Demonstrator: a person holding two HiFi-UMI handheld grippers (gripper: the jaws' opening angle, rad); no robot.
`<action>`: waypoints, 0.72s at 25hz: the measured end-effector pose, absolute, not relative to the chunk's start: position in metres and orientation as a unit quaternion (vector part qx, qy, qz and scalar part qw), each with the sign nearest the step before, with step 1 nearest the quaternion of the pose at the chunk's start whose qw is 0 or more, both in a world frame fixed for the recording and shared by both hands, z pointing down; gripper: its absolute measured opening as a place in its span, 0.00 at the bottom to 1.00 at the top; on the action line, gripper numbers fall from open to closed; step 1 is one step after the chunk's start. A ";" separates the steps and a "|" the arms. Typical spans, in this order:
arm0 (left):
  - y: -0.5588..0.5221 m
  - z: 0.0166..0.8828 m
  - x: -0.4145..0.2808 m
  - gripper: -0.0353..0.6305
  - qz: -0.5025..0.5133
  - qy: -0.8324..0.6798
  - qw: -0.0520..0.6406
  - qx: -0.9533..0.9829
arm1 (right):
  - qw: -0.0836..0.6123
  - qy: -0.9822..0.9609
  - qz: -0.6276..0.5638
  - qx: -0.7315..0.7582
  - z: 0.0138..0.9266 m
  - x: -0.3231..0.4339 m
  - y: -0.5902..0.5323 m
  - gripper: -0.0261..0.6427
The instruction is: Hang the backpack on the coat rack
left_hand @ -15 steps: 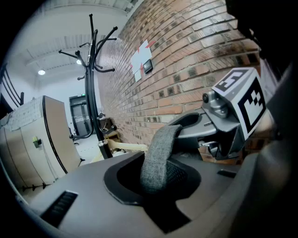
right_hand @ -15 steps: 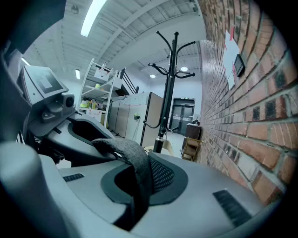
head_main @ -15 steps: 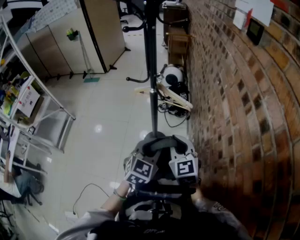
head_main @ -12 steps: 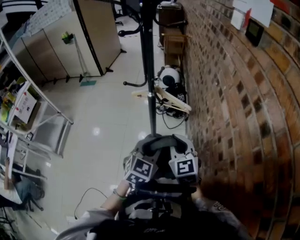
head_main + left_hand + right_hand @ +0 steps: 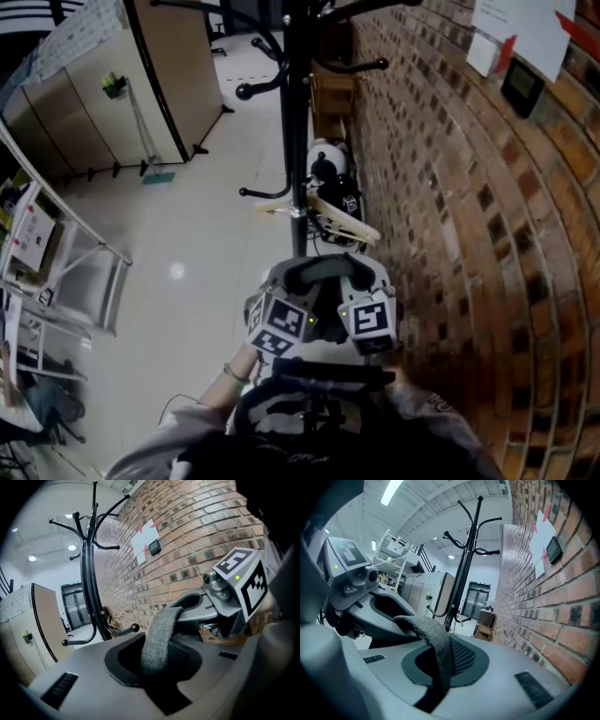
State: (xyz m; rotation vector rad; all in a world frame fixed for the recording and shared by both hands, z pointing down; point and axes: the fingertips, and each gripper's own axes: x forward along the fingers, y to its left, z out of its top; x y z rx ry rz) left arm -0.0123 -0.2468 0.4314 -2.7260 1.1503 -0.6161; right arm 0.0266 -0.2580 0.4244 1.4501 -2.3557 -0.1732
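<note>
Head view: the grey backpack (image 5: 281, 279) is held up off the floor (image 5: 187, 234), close against the person's chest. It sits directly in front of the coat rack (image 5: 298, 141), whose black pole rises just beyond it. The left gripper (image 5: 279, 328) and right gripper (image 5: 367, 321) sit side by side on top of the bag, almost touching, their marker cubes facing up. The left forearm (image 5: 220, 389) comes in bent from below.

In the left gripper view, the woven handle strap (image 5: 158, 637) arches out of the backpack's dark recess and runs down into that gripper, which is clamped on it. The right gripper view shows the same strap passing into its own closed grip. The rack's curved, ball-tipped hooks (image 5: 480, 527) spread above the bag. A brick wall (image 5: 469, 234) runs close along the right.
</note>
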 end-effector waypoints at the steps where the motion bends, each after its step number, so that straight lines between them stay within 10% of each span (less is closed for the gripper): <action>1: -0.253 0.429 -0.014 0.20 -0.204 0.381 0.059 -0.900 | 0.187 -0.834 -0.065 0.515 0.423 0.025 -0.265 0.07; 18: -0.317 0.436 -0.023 0.20 -0.226 0.365 0.037 -0.903 | 0.223 -0.825 -0.065 0.515 0.419 0.010 -0.328 0.07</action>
